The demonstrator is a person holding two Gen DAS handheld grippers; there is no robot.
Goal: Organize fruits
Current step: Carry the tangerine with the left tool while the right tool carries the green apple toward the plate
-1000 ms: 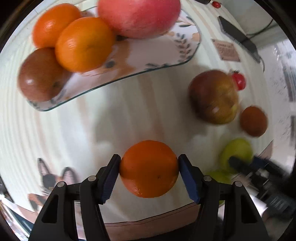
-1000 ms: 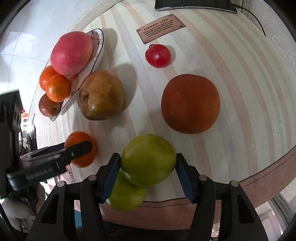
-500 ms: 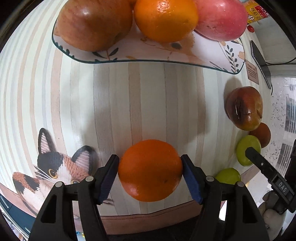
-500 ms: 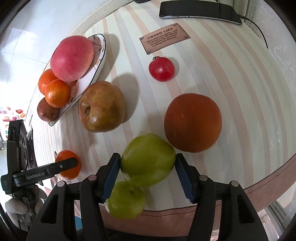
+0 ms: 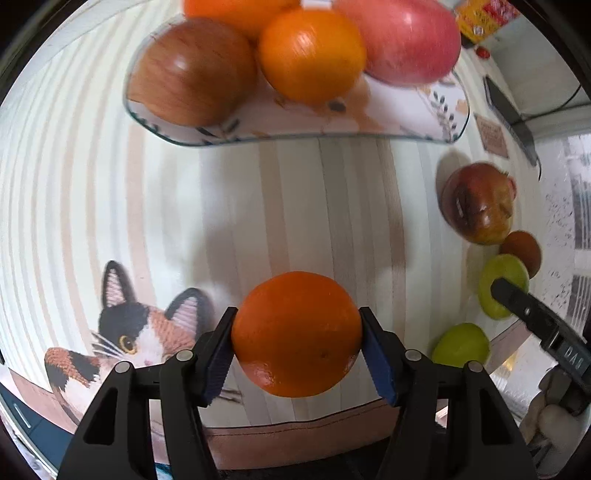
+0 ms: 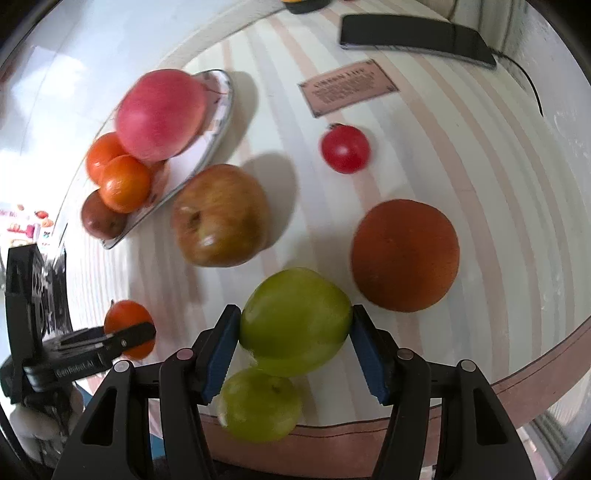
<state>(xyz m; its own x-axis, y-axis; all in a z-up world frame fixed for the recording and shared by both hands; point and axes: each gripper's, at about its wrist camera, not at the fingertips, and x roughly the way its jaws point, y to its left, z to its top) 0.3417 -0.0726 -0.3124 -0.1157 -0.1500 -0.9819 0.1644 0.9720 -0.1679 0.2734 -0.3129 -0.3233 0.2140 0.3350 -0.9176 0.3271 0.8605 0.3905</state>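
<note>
My left gripper is shut on an orange, held above the striped tablecloth short of the patterned plate. The plate holds a brown fruit, an orange and a pink apple. My right gripper is shut on a green apple, held above the table's front edge. A second green apple lies under it. The left gripper with its orange shows at the lower left of the right wrist view.
Loose on the cloth are a large reddish-brown apple, a dark orange fruit and a small red tomato. A brown label plaque and a black device lie at the back. A cat print is near the front edge.
The left gripper has carried its orange closer to the plate, which has shifted in its view. The right gripper has lifted the green apple slightly and drawn back.
</note>
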